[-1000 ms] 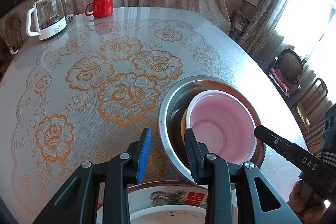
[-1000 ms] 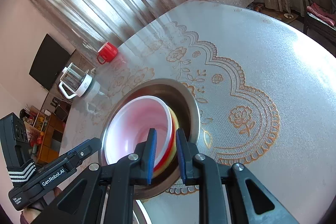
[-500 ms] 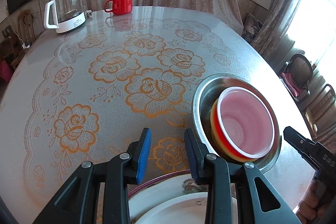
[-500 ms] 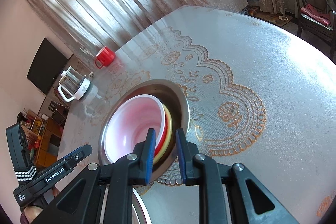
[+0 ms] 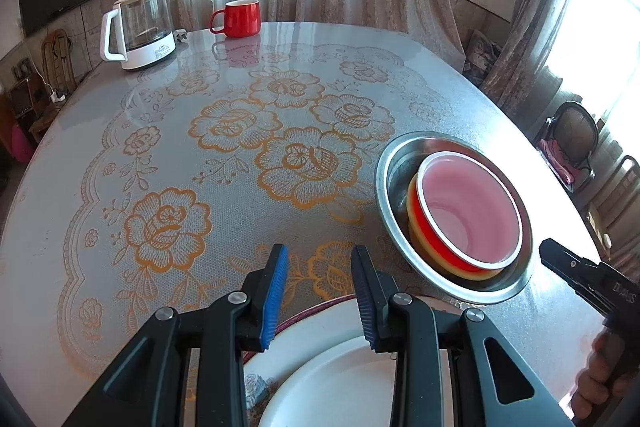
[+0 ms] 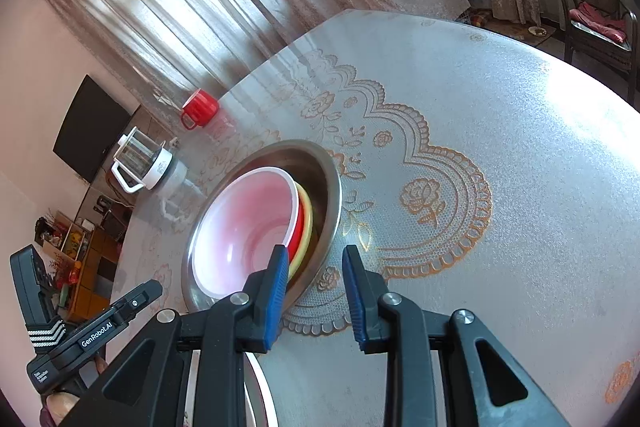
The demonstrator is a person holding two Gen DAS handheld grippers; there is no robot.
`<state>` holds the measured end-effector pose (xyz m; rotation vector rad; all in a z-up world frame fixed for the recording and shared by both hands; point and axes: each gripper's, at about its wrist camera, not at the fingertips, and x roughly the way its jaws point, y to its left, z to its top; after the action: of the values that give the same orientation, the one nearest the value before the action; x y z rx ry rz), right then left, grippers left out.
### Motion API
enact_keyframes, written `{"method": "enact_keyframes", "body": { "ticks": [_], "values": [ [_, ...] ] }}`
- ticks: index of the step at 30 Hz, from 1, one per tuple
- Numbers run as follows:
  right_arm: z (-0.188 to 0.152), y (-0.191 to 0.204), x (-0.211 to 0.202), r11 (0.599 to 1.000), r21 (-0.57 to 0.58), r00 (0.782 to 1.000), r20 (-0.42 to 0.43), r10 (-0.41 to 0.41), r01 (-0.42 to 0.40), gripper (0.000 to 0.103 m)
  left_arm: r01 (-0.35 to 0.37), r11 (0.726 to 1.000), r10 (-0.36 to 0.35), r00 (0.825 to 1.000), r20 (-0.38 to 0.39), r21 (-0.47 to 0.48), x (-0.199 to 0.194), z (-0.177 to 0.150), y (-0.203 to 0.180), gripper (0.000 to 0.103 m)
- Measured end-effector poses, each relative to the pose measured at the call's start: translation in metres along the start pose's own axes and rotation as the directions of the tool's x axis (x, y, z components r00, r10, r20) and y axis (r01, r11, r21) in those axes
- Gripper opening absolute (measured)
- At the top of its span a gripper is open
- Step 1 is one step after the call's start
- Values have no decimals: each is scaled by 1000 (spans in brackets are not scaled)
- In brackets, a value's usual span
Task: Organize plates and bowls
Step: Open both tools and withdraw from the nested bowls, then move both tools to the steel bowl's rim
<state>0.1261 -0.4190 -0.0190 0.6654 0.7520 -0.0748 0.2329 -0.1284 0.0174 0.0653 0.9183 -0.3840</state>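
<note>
A steel basin (image 5: 386,163) (image 6: 334,183) holds nested bowls: a pink-lined white-rimmed one (image 5: 470,213) (image 6: 248,227) on top, over a red bowl (image 5: 434,233) and a yellow one (image 5: 416,227). Below my left gripper (image 5: 320,287) lies a stack of plates (image 5: 320,367), a white one on a patterned one. The left gripper hangs open and empty, left of the basin. My right gripper (image 6: 316,283) is just off the basin's near rim, its jaws opening with nothing between them.
The round table has a floral lace cloth (image 5: 224,123). A red mug (image 5: 240,19) and a glass kettle (image 5: 138,27) stand at the far edge. Chairs (image 5: 568,143) are beyond the table's right side. A hand (image 5: 600,383) holds the other gripper at lower right.
Both grippers drew back from the basin. The right gripper's jaws widened and let go of the bowl rims. The left view swung left, so the basin sits further right.
</note>
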Motion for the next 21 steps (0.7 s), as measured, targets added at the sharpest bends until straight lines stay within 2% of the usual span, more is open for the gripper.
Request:
{"method": "enact_keyframes", "body": {
  "ticks": [4,11,16,19,21],
  "values": [
    [-6,-4,-6,999,-7,999,-22,36,-36,29,-6,1000,6,1000,29,17,-13,-7,0,33],
    [-13,-19,-24,998,-19,998,-25,53,-53,30,-16,998,13,999,50,53,-22,-13,-3,33],
    [-2,-30,-49,998,-54,999,44,24,-22,35,2,998,-3,1000,14,64,-15,-8,-5,33],
    [8,-35,-62,995,-88,996,85,-31,39,40,2,999,-1,1000,-13,52,-5,-5,-4,33],
    [11,-32,-63,989,-133,994,89,-57,68,43,29,999,-27,999,-36,44,2,-2,-2,33]
  ]
}}
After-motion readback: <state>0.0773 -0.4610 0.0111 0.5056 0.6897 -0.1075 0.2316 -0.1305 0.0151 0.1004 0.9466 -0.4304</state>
